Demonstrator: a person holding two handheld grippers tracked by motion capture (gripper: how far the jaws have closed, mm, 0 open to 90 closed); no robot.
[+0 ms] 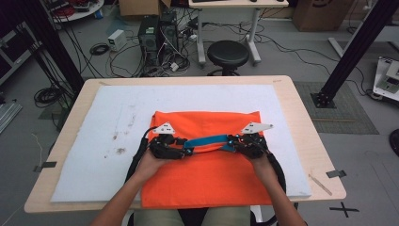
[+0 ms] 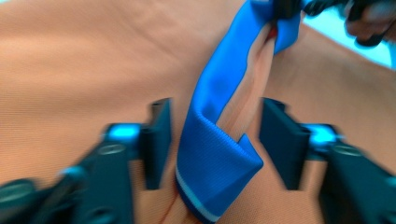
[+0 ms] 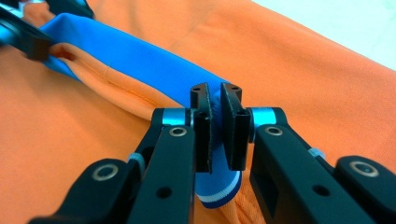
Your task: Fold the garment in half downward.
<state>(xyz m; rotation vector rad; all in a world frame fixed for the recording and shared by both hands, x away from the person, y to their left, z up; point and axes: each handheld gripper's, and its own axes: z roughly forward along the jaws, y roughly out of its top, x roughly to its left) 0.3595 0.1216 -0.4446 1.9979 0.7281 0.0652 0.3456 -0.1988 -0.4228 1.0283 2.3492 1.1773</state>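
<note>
Right gripper is clamped on the blue collar of the orange shirt mid-table — left gripper gapes around its other end — apparently folded once, more folding left.

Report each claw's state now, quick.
Left claw: open, jaws apart on either side of the blue collar band, not clamped.
Right claw: closed on the blue collar band of the orange shirt.
</note>
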